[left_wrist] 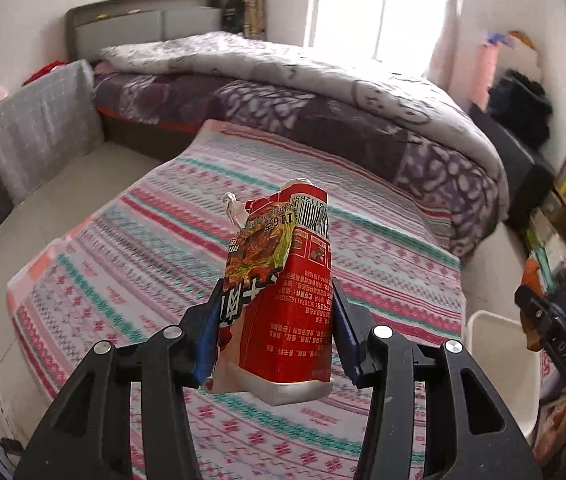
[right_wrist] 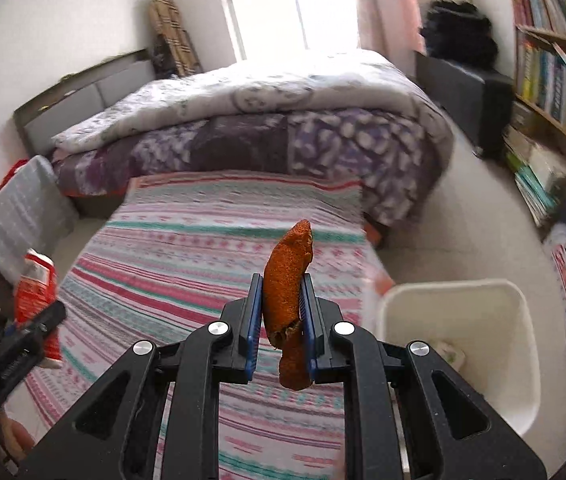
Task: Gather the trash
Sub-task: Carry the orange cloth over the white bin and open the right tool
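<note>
Two items are secured above the striped bedspread point(right_wrist: 187, 248): my left gripper point(left_wrist: 277, 320) clamps a red wrapper point(left_wrist: 283, 292), my right gripper point(right_wrist: 281, 316) pinches an orange peel point(right_wrist: 287, 280). Remaining: deposit both in the white bin point(right_wrist: 523, 320) nearby, which already holds some scrap.

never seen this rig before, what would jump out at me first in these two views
The crumpled red snack wrapper clamped upright in the left gripper, above the striped bedspread. Then the orange peel pinched in the right gripper, with the white bin just to its right on the floor. Behind both sits a bed with a purple quilt under a bright window.
</note>
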`<control>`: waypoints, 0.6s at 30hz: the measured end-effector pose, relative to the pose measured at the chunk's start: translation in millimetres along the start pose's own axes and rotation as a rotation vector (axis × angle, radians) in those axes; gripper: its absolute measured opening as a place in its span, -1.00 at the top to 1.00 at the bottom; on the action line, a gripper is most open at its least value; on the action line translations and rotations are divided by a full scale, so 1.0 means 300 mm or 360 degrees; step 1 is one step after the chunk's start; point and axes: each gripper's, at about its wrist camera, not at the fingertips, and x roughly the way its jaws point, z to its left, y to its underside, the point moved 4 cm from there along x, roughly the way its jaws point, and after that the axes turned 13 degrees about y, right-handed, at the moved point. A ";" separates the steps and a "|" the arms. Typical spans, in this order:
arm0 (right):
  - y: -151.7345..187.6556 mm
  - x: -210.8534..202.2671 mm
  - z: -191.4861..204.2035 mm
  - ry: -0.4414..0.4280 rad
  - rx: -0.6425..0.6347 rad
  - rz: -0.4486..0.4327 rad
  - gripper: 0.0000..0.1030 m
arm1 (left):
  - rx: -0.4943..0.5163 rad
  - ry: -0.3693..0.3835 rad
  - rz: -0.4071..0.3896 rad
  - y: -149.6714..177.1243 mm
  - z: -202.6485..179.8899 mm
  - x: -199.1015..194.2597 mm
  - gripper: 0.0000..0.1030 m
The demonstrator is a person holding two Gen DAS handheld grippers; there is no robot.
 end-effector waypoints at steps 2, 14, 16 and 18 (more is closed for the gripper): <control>-0.006 0.020 -0.057 0.0035 0.0039 0.0031 0.67 | 0.0028 0.0015 -0.0007 0.003 -0.033 0.009 0.06; -0.027 0.057 -0.360 0.0223 0.0284 0.0094 0.66 | 0.0133 0.0158 0.0035 0.038 -0.238 0.083 0.06; -0.019 0.059 -0.395 0.0256 0.0294 0.0110 0.66 | 0.0168 0.0183 0.0044 0.051 -0.281 0.091 0.06; -0.012 0.059 -0.430 0.0286 0.0306 0.0123 0.66 | 0.0199 0.0208 0.0054 0.065 -0.322 0.099 0.06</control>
